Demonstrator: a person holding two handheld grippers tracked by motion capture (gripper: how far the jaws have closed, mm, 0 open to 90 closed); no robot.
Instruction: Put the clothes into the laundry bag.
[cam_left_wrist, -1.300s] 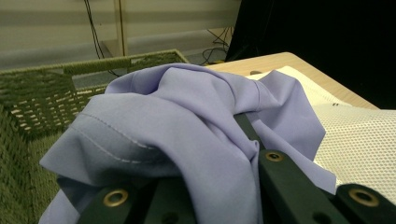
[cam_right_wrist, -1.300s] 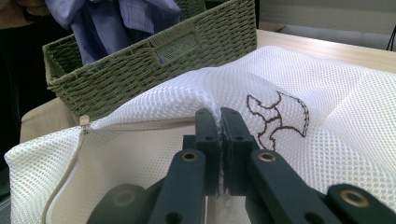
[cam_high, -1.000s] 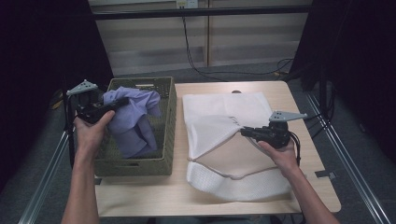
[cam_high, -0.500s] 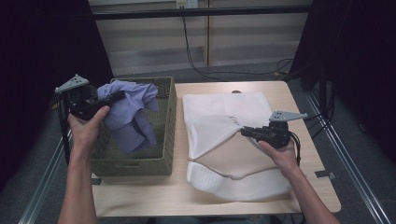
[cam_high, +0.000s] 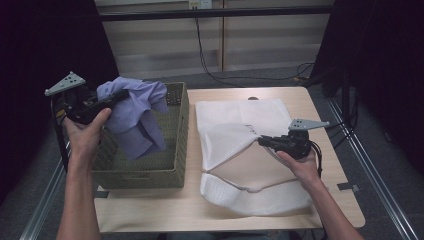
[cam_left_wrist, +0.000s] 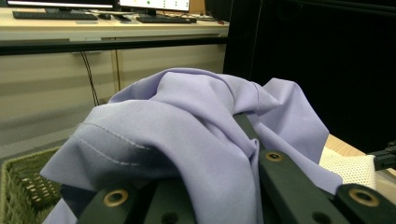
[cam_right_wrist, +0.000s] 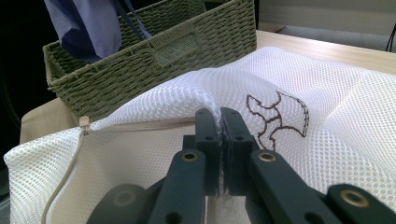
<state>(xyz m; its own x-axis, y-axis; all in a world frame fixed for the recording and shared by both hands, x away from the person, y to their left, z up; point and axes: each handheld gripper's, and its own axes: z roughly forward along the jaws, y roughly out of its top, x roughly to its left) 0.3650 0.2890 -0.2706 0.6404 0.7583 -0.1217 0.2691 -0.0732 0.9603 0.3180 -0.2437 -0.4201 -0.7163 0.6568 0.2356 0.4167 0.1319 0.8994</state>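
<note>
- The left tool (cam_high: 117, 95) is pinching a lilac garment (cam_high: 135, 112), its jaws pressed together on a fold; the cloth is hanging above the left part of the green woven basket (cam_high: 150, 172), its lower end drooping inside the basket walls; in the left gripper view the garment (cam_left_wrist: 187, 135) is draping over both jaws.
- The right tool (cam_high: 264, 141) is pinching the upper edge of a white mesh bag (cam_high: 240, 125), jaws closed tight on the mesh; in the right gripper view the jaws are meeting on the raised rim of the bag (cam_right_wrist: 327, 112), beside its zip.
- The bag is lying on the desk (cam_high: 320, 100), right of the basket and just beside it; its mouth is gaping toward the near side.
- The basket is sitting on the left end of the desk.
</note>
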